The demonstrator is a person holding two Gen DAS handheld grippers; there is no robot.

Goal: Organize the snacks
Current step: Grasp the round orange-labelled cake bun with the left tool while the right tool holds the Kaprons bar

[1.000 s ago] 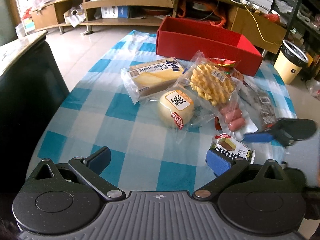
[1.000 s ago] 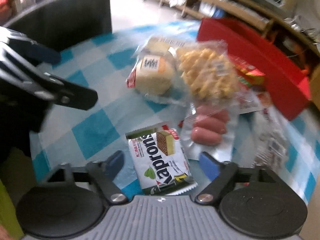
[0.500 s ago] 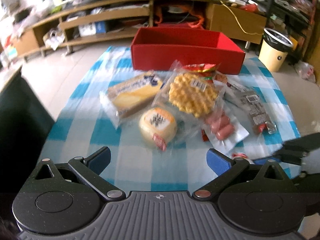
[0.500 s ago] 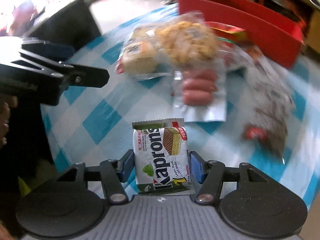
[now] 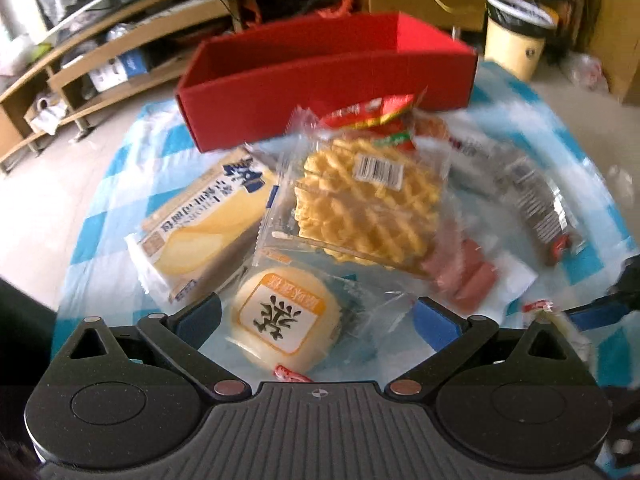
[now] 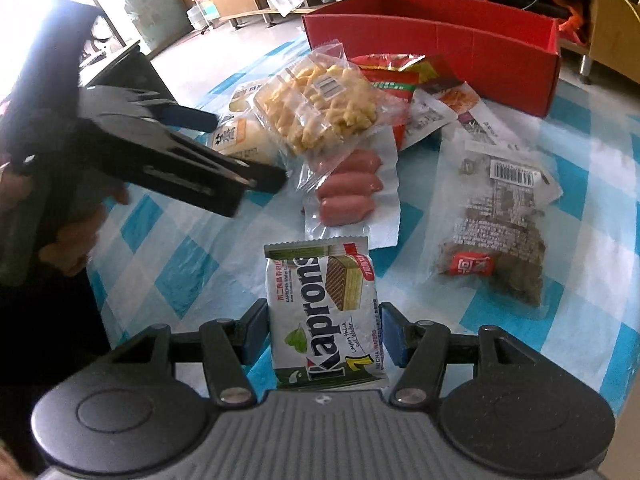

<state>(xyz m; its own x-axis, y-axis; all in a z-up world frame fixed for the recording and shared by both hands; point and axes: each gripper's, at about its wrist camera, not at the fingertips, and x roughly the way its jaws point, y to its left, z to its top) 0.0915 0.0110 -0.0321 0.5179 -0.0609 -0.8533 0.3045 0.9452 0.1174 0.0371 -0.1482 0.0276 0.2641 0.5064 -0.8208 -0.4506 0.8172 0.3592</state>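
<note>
My right gripper (image 6: 325, 334) is shut on a white and green wafer packet (image 6: 324, 308), its blue pads pressing both long sides. My left gripper (image 5: 318, 318) stands open low over the checked cloth. A round bun in clear wrap (image 5: 286, 320) lies between its fingers, untouched by the pads. Beyond the bun lie a waffle pack (image 5: 368, 204), a yellow cake pack (image 5: 208, 220) and a sausage pack (image 5: 464, 276). The open red box (image 5: 320, 92) stands at the far end of the table. In the right wrist view the left gripper (image 6: 250, 148) reaches in from the left, beside the waffle pack (image 6: 320, 108).
A dark snack bag (image 6: 500, 232) lies at the right, and a red and green packet (image 6: 388, 76) in front of the red box (image 6: 460, 40). A yellow bin (image 5: 516, 36) and low wooden shelves (image 5: 100, 64) stand behind the table. The table's front edge is near both grippers.
My right gripper closed on the wafer packet. My left gripper moved forward and down until the round bun lay between its open fingers. Both wrists rolled.
</note>
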